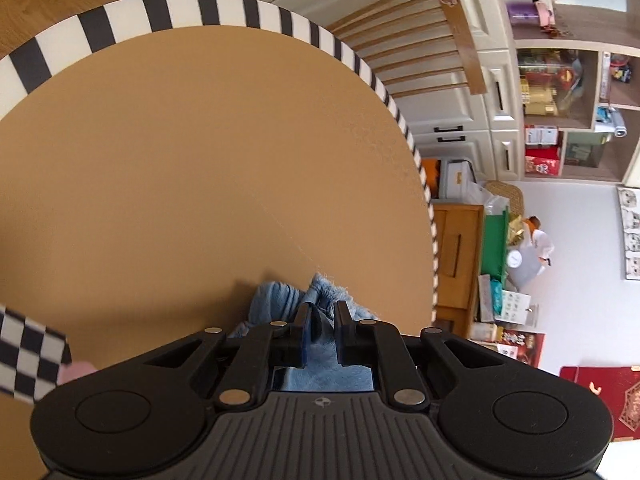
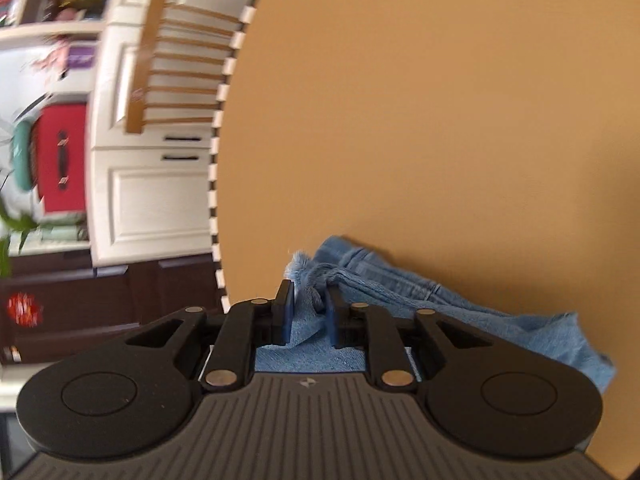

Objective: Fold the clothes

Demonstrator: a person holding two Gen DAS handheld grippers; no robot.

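A light blue denim garment (image 1: pixel 280 300) with a frayed hem is held over the round tan table (image 1: pixel 200 160). My left gripper (image 1: pixel 320 312) is shut on a bunched fold of the denim. In the right wrist view my right gripper (image 2: pixel 310 292) is shut on another frayed corner of the same denim garment (image 2: pixel 400 284), which trails off to the right and down over the table (image 2: pixel 400 120). Most of the garment is hidden under the gripper bodies.
The table has a black-and-white striped rim (image 1: pixel 180 8). A wooden slatted chair (image 1: pixel 420 40) stands past the far edge, also in the right wrist view (image 2: pixel 180 64). Cream cabinets (image 1: pixel 472 120) and cluttered shelves (image 1: pixel 560 92) lie beyond. A checkered marker (image 1: pixel 28 352) shows at left.
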